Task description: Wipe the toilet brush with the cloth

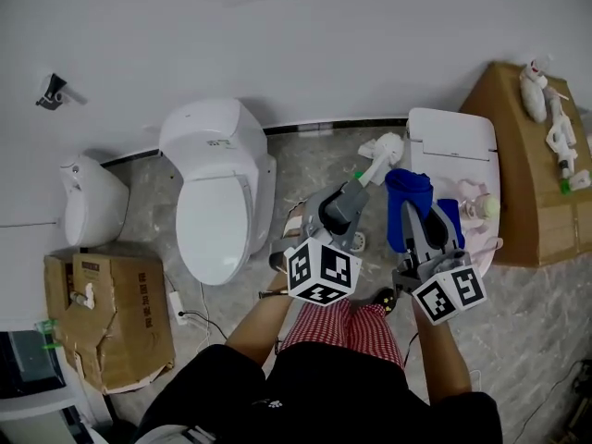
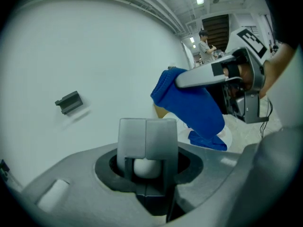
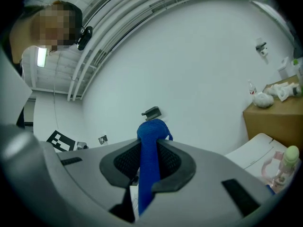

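In the head view my left gripper [image 1: 357, 191] is shut on the white handle of the toilet brush [image 1: 379, 155], whose white head points up and to the right. My right gripper [image 1: 414, 218] is just right of it, shut on a blue cloth [image 1: 408, 197] that hangs bunched beside the brush. In the left gripper view the jaws [image 2: 147, 148] clamp the white handle, and the right gripper [image 2: 222, 74] with the blue cloth [image 2: 191, 105] is close ahead. The right gripper view has the cloth [image 3: 150, 136] pinched upright between the jaws [image 3: 149, 150].
A white toilet [image 1: 217, 192] stands at the left and a second one [image 1: 453, 141] behind the grippers. Cardboard boxes sit at the left [image 1: 111, 317] and right [image 1: 523, 183], the right one with small items on it. A white fixture [image 1: 88, 197] hangs on the wall.
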Tool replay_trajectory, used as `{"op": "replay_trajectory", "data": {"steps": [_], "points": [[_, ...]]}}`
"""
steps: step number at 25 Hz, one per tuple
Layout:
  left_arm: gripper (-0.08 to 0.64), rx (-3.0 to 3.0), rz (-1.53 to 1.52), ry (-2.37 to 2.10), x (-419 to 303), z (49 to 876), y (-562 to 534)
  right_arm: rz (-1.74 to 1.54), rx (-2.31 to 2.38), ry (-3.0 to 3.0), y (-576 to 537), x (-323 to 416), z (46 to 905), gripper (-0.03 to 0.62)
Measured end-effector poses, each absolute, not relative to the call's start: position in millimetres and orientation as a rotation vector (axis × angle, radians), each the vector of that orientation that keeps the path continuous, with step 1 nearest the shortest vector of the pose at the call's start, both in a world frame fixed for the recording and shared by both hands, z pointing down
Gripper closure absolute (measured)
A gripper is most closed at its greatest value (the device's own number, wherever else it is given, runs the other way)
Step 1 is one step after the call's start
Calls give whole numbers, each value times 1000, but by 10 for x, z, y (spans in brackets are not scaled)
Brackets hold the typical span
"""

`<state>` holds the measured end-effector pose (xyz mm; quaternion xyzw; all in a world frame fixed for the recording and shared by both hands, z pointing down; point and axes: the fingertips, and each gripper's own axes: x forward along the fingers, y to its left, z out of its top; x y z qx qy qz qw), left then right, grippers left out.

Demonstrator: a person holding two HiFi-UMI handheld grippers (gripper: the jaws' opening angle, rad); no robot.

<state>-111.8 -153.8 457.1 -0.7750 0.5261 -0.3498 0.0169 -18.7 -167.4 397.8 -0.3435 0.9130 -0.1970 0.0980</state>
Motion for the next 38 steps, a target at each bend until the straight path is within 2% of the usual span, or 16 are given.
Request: {"op": "replay_trajectory", "data": {"steps": [38], "points": [[399, -2413, -713, 1612, -628, 3155, -1491, -316, -947, 2595, -1723, 191, 2742, 528]]}}
